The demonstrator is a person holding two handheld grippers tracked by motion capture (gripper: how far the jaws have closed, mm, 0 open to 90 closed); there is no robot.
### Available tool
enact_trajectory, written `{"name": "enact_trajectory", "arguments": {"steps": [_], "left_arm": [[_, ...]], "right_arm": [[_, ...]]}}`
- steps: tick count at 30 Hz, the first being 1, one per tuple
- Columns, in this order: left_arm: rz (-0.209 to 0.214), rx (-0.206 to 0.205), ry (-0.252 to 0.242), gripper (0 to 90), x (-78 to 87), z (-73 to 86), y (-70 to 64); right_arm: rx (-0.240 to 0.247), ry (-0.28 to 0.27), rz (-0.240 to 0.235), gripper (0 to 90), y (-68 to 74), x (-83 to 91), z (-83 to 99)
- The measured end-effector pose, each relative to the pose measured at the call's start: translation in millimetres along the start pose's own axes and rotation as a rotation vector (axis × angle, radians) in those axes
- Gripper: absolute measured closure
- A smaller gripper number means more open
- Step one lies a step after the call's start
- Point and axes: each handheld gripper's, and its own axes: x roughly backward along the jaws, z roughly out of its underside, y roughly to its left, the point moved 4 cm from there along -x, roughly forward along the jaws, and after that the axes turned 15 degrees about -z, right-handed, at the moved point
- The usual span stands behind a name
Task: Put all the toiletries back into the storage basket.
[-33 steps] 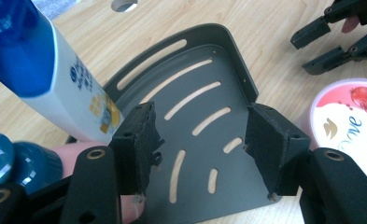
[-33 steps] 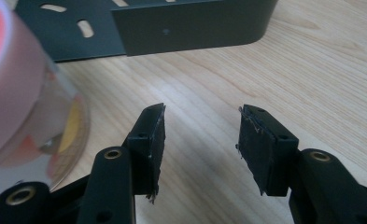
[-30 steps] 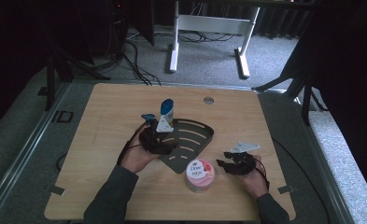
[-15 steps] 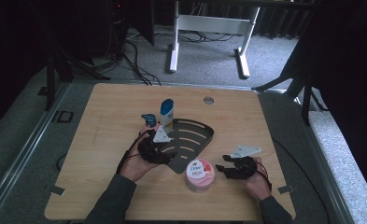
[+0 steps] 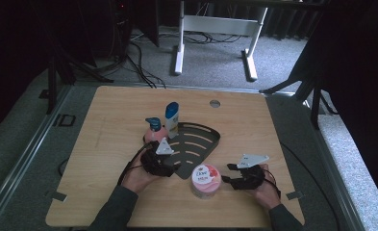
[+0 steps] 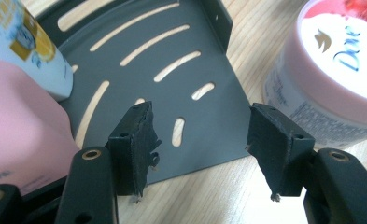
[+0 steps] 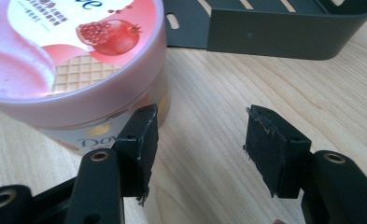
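One wooden table (image 5: 283, 130) on grey carpet (image 5: 215, 53)

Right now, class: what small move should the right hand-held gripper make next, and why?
Probably slide sideways toward the pink Dove jar. The right hand-held gripper stands open over bare table, with the jar just beside one jaw rather than between them, and the dark shelf tray close by.

- Your high view is dim: the wooden table (image 5: 129, 120) catches soft, even light, the surroundings sink to near black.
- Shadows under objects stay faint and diffuse.
- Your gripper views run brighter; mild glare whitens the pink jar (image 6: 330, 60) lid.
- The pink bottle (image 6: 22, 126) at close range blurs.
- All frames look soft and slightly grainy.
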Motion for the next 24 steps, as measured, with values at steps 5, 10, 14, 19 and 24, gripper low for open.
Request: {"name": "enact_trajectory", "arguments": {"steps": [5,10,14,19,24], "left_arm": [[0.015,0.004,-0.006,41.3,-2.4,3.3,-3.1],[0.031,-0.008,-0.009,41.0,-3.2,5.7,-9.7],[0.052,-0.026,-0.012,40.7,-2.6,7.8,-15.7],[0.067,-0.037,-0.022,40.9,-2.1,9.2,-20.5],[0.102,-0.052,-0.037,41.3,-2.4,11.9,-28.3]], "right_arm": [[0.013,0.002,-0.014,43.2,3.1,1.3,0.5],[0.027,-0.006,-0.04,42.1,5.7,1.4,1.1],[0.032,-0.013,-0.06,41.4,7.5,1.6,2.8],[0.041,-0.008,-0.076,41.2,8.9,1.4,4.5],[0.072,0.005,-0.112,41.0,13.2,0.8,7.6]]}}
